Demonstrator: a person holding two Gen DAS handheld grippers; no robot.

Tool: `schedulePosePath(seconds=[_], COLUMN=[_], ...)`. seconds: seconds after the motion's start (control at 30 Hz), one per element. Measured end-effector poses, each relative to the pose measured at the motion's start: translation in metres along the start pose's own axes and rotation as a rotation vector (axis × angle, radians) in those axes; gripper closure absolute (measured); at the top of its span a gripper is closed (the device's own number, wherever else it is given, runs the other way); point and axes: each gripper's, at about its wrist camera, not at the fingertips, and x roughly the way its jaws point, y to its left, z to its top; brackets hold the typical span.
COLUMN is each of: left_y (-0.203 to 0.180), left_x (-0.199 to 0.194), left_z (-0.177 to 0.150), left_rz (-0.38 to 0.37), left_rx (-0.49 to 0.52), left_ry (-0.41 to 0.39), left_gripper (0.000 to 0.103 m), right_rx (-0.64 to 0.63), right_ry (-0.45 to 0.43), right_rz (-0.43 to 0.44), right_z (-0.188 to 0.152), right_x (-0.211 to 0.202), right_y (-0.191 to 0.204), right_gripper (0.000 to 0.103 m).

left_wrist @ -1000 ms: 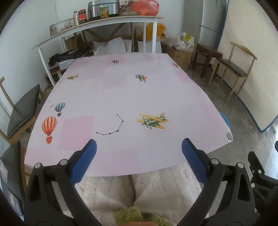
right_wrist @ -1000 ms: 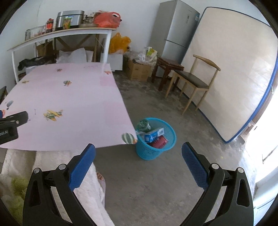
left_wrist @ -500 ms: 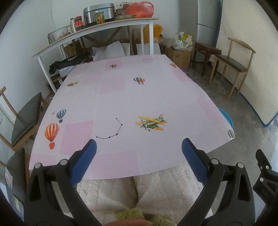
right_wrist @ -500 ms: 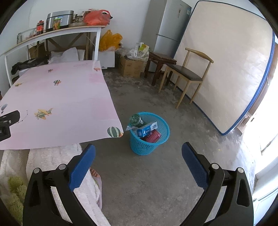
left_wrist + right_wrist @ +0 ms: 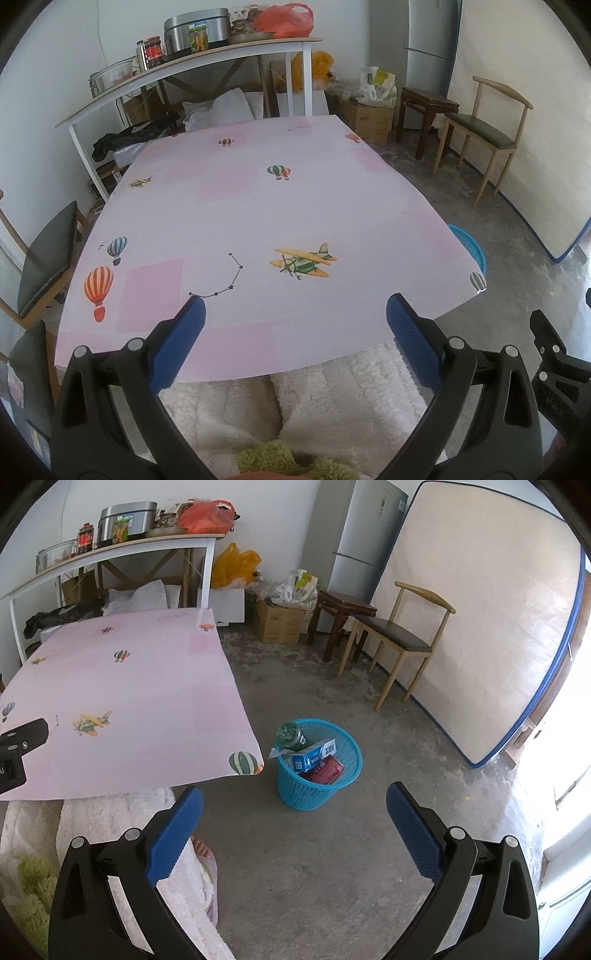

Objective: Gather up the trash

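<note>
A blue mesh trash basket (image 5: 343, 790) stands on the concrete floor by the table's near right corner. It holds a green bottle (image 5: 290, 735), a blue-and-white carton (image 5: 314, 755) and a red packet (image 5: 325, 771). Its rim (image 5: 467, 242) peeks past the table edge in the left wrist view. My left gripper (image 5: 295, 321) is open and empty over the near edge of the pink table (image 5: 258, 206). My right gripper (image 5: 295, 812) is open and empty, above the floor in front of the basket.
The pink cloth (image 5: 129, 686) has balloon and plane prints. A wooden chair (image 5: 399, 638), a stool (image 5: 343, 609), a cardboard box (image 5: 277, 622), a fridge (image 5: 354, 535) and a leaning mattress (image 5: 480, 609) stand to the right. A shelf (image 5: 192, 62) with pots stands behind the table. A chair (image 5: 44, 254) is at the left.
Both grippers have pulled back and risen a little; the basket now sits farther up in the right wrist view. Both stayed open.
</note>
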Motion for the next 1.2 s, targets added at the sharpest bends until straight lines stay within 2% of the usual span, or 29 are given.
schedulePosePath(seconds=[1.2], left_y=[0.0014], left_x=[0.0002], left_z=[0.0037], left_rz=[-0.010], left_rx=[-0.014], left_ry=[-0.001], left_gripper=[0.009], right_rx=[0.005], right_ry=[-0.010], right_rz=[0.004], right_z=[0.0029], right_x=[-0.0061], right_y=[-0.0036], right_gripper=[0.006])
